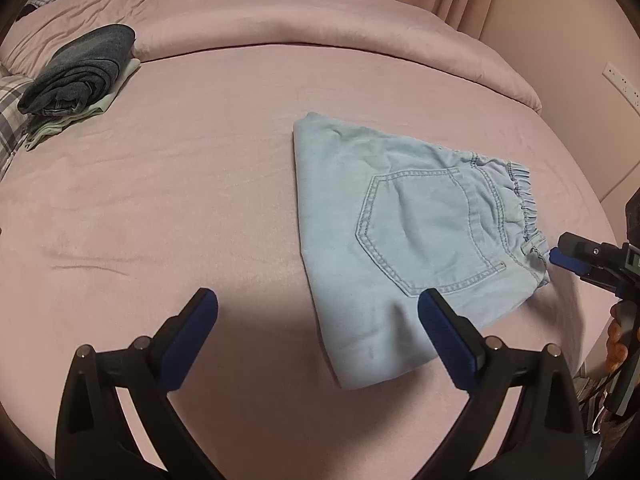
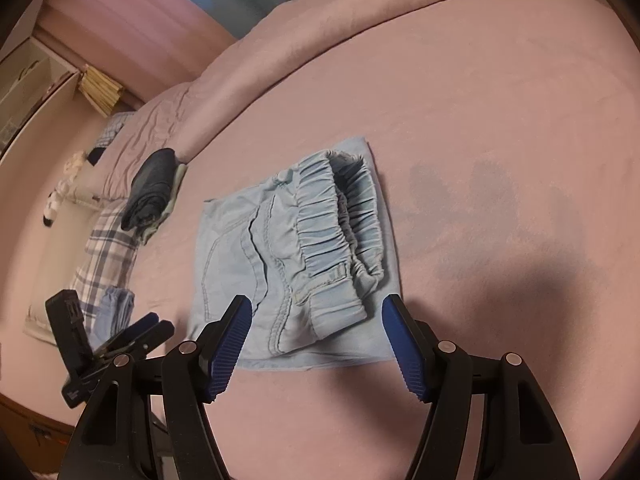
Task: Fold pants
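Light blue denim pants [image 1: 400, 232] lie folded into a compact block on the pink bed sheet [image 1: 160, 200], back pocket up and elastic waistband [image 1: 524, 200] to the right. My left gripper [image 1: 318, 304] is open wide above the block's near corner, its pads clear of the cloth. In the right wrist view the pants [image 2: 280, 248] show their gathered waistband [image 2: 336, 216] facing me. My right gripper [image 2: 318, 304] hangs open just over that waistband end, pressing on nothing. It also shows at the right edge as the right gripper [image 1: 560, 256], beside the waistband.
A stack of folded dark jeans [image 1: 80, 72] sits at the far left by a plaid pillow [image 2: 108, 248]. A rolled pink duvet [image 1: 320, 20] runs along the far side. A hand [image 1: 616, 344] holds the right gripper at the bed's edge.
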{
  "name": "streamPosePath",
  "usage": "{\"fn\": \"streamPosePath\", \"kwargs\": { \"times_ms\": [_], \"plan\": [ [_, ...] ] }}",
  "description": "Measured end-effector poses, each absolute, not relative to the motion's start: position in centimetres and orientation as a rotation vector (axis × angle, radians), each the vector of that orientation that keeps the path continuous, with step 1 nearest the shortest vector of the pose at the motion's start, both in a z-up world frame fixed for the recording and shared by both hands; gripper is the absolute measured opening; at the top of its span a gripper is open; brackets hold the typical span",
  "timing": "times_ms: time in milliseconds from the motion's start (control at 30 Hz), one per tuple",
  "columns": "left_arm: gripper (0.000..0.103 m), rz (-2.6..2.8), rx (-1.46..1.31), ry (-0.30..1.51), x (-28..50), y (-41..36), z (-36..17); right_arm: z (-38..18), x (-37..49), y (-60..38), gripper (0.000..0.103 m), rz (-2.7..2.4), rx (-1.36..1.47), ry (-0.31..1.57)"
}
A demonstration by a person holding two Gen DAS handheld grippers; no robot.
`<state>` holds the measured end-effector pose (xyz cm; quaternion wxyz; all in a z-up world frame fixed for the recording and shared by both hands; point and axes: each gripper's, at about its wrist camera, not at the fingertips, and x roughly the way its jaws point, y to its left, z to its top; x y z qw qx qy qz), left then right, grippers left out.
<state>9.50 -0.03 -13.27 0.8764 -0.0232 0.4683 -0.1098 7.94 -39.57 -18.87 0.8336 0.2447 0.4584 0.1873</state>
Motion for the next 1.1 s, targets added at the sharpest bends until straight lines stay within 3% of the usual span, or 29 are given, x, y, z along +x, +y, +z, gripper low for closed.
{"fn": "streamPosePath", "kwargs": {
  "times_ms": [300, 467, 667, 1100],
  "plan": [
    [0.101, -0.280, -0.106, 0.994, 10.4, 0.5, -13.5, -19.0, 8.8, -40.1, 0.069, 0.390, 0.517, 0.986],
    [0.101, -0.423, -0.397, 1.079, 12.1, 2.5, -15.0, -19.7, 9.5, -40.6, 0.073, 0.408, 0.560, 1.021],
    [0.101, -0.458, -0.549, 1.133, 13.4, 3.6, -16.9, -20.8, 10.9, -41.0, 0.073, 0.408, 0.579, 1.064],
    [0.101, -0.548, -0.656, 1.124, 16.1, 4.2, -17.4, -22.2, 14.5, -40.9, 0.076, 0.475, 0.631, 1.093]
  ]
}}
